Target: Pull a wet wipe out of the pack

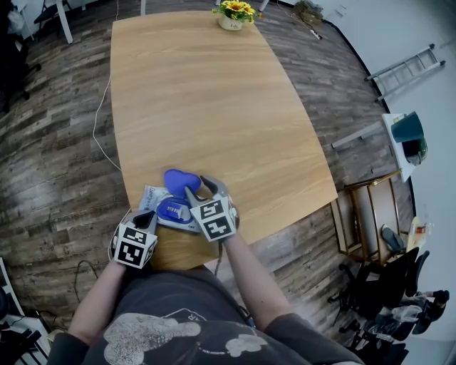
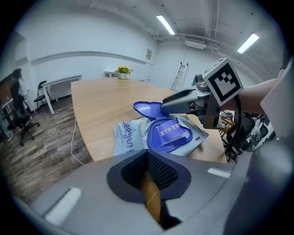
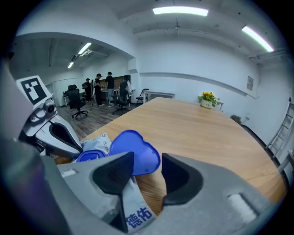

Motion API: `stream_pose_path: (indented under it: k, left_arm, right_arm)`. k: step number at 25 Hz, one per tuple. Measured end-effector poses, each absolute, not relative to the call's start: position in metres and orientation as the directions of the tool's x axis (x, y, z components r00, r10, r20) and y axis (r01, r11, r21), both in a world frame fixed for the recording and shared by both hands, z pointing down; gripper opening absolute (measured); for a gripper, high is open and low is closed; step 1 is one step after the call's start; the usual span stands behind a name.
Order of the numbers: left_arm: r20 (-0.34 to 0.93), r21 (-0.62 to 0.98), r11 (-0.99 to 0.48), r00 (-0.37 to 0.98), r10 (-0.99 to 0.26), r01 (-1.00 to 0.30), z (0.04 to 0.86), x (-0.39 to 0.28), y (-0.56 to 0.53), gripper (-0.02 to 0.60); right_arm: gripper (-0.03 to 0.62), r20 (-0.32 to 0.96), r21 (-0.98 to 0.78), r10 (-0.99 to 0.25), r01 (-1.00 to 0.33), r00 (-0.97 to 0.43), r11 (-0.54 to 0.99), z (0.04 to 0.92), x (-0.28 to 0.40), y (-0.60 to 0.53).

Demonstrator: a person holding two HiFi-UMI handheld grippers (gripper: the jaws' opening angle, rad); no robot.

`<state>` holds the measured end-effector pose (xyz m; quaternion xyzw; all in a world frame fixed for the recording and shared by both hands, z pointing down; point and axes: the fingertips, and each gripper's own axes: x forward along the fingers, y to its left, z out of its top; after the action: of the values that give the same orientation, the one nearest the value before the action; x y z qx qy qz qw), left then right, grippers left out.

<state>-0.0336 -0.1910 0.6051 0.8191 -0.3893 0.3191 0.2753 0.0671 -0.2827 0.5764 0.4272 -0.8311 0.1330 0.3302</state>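
The wet wipe pack [image 1: 158, 202] lies at the near edge of the wooden table [image 1: 214, 93], its blue heart-shaped lid [image 1: 179, 180] flipped up and open. My right gripper [image 1: 198, 187] reaches over the pack from the right. Its jaws stand apart in the right gripper view, with the lid [image 3: 138, 151] showing just past the gap [image 3: 148, 167] and the pads off it. My left gripper [image 1: 147, 216] sits at the pack's near left corner, shut with nothing between its jaws [image 2: 148, 158]. In the left gripper view the pack [image 2: 126, 137] lies just ahead, and the right gripper [image 2: 172, 103] hangs over its blue lid frame [image 2: 169, 134].
A pot of yellow flowers [image 1: 234, 14] stands at the table's far end. A white cable [image 1: 100, 128] runs along the floor on the left. A ladder [image 1: 406, 68], a metal cart [image 1: 370, 214] and office chairs [image 1: 388, 285] are on the right. Several people [image 3: 108, 85] stand far off.
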Motion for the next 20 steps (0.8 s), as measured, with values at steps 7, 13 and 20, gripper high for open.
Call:
stream_pose_path:
  k: [7, 13, 20]
  left_arm:
    - [0.675, 0.227, -0.511, 0.512, -0.531, -0.829, 0.578, -0.036, -0.193, 0.018]
    - [0.576, 0.224, -0.577, 0.584, -0.572, -0.785, 0.54, -0.01, -0.189, 0.021]
    - [0.581, 0.083, -0.659, 0.574, -0.577, -0.747, 0.541, 0.023, -0.184, 0.208]
  right_arm:
    - [0.169, 0.562, -0.008, -0.685, -0.831, -0.464, 0.556, 0.538, 0.074, -0.277]
    - [0.152, 0.483, -0.053, -0.741, -0.86, -0.467, 0.507, 0.508, 0.089, -0.261]
    - [0.15, 0.484, -0.08, -0.738, -0.863, -0.471, 0.498, 0.507, 0.103, -0.239]
